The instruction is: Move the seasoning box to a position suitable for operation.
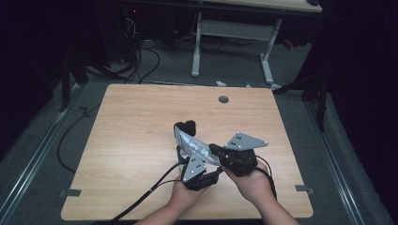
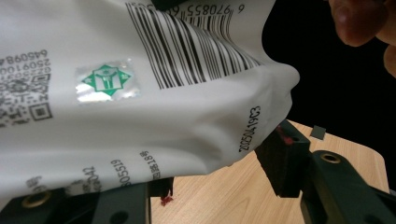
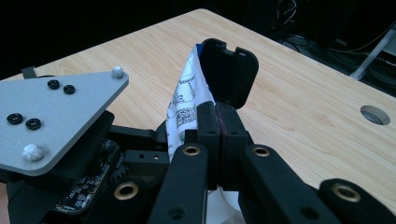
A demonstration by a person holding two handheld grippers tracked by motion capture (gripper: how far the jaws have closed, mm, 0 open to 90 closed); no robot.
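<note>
A white printed pouch (image 1: 190, 143) with a barcode (image 2: 187, 42) and a green sticker is held up over the near middle of the wooden table (image 1: 141, 122). A black rounded piece (image 3: 229, 70) caps its far end. My left gripper (image 1: 196, 164) comes from below. Its jaws stand either side of the bulging pouch (image 2: 140, 121), and its pads (image 2: 280, 158) appear to press it. My right gripper (image 1: 215, 151) reaches in from the right, jaws pressed flat together (image 3: 219, 116) on the pouch's edge (image 3: 184, 107). The left gripper's grey plate (image 3: 56, 116) sits beside it.
A round cable hole (image 1: 223, 99) lies in the table's far middle. Dark tape marks sit near the front corners (image 1: 70, 192) (image 1: 304, 189). A white desk frame (image 1: 234, 47) and cables stand on the floor beyond the table.
</note>
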